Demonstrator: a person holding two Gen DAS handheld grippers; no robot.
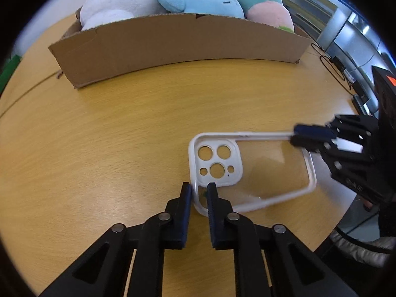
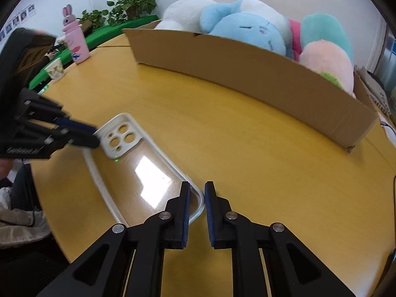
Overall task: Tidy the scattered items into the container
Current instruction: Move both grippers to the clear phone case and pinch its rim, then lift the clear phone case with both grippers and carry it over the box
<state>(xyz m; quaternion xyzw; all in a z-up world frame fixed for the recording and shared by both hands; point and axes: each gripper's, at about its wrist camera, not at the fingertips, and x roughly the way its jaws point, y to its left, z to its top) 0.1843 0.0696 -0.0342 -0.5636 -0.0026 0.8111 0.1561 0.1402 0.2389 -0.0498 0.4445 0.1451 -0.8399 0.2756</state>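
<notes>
A clear phone case [image 1: 272, 168] with a white rim and camera block lies flat on the wooden table [image 1: 99, 136]. My left gripper [image 1: 199, 189] is shut on the rim at the camera-end corner. In the right wrist view, the right gripper [image 2: 197, 188] pinches the rim at the opposite corner of the case [image 2: 138, 163]. Each gripper also shows in the other's view: the right gripper [image 1: 294, 135] at the case's far edge, the left gripper [image 2: 97, 137] beside the camera holes. Behind stands a cardboard box [image 1: 173, 42] [image 2: 247, 74] packed with plush toys [image 1: 210, 2].
A pink rabbit bottle [image 2: 76, 42] and a paper cup [image 2: 55, 70] stand at the table's far left, with potted plants [image 2: 133, 5] behind. Black cables [image 1: 331, 64] hang off the right edge. A person's dark clothing [image 2: 17, 198] is close to the table's edge.
</notes>
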